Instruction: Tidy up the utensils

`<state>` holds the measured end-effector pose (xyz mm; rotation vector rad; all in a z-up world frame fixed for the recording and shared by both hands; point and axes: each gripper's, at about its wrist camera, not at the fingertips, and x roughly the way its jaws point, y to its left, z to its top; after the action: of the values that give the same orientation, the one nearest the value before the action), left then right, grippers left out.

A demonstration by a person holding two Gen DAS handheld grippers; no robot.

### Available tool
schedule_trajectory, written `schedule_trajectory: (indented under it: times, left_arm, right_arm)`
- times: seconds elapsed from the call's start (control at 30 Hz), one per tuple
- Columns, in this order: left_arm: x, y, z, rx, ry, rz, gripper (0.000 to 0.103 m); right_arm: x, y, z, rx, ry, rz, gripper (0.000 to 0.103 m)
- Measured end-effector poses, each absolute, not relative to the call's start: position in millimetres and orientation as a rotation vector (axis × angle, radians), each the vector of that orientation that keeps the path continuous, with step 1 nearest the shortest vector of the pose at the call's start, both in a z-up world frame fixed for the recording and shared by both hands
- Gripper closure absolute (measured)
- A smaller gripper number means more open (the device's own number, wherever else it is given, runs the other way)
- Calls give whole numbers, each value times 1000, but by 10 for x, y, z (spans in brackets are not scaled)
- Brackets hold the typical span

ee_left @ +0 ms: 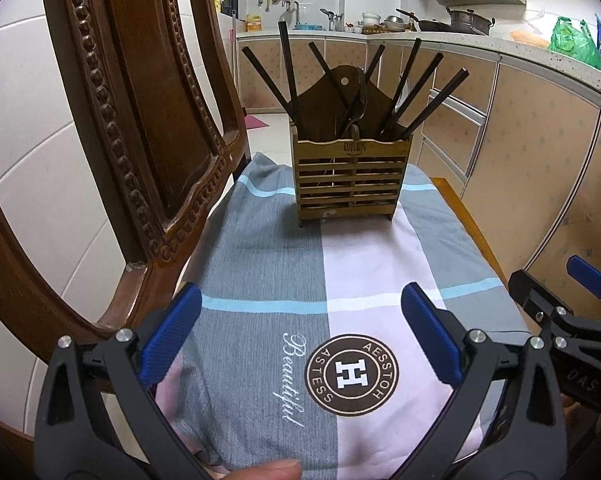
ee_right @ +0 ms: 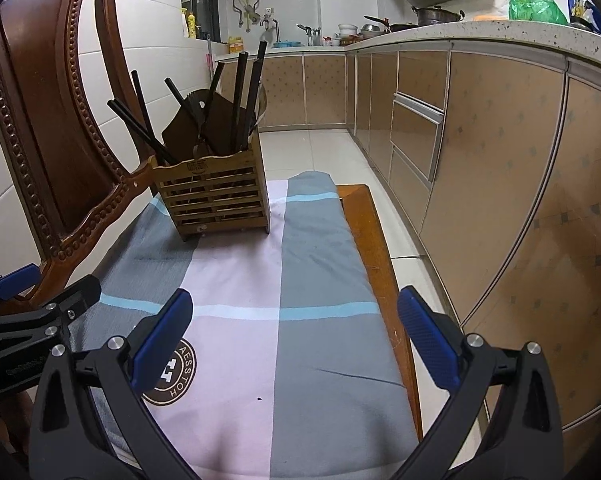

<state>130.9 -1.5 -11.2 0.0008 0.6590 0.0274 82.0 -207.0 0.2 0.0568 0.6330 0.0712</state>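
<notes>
A slatted wooden utensil holder [ee_left: 352, 178] stands at the far end of a cloth-covered chair seat [ee_left: 260, 280]. It holds several dark chopsticks [ee_left: 288, 72] and a brown wooden spatula [ee_left: 340, 92]. The holder also shows in the right wrist view [ee_right: 216, 196], with chopsticks [ee_right: 240, 96] sticking up. My left gripper [ee_left: 300, 332] is open and empty over the near part of the cloth. My right gripper [ee_right: 296, 336] is open and empty, level with the left one and to its right. Each gripper shows at the edge of the other's view.
A carved wooden chair back [ee_left: 140, 120] rises on the left. Kitchen cabinets [ee_right: 480, 160] and a countertop [ee_left: 480, 48] with pots and bags run along the right. Tiled floor [ee_right: 324, 148] lies beyond the seat. The bare wood seat edge [ee_right: 380, 260] shows on the right.
</notes>
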Motion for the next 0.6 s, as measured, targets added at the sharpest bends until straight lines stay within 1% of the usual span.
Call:
schedule_trajectory:
  times: [0.6]
  left_arm:
    - [1299, 15, -93, 3, 648, 27, 4]
  right_arm:
    - [822, -2099, -8, 55, 635, 64, 3]
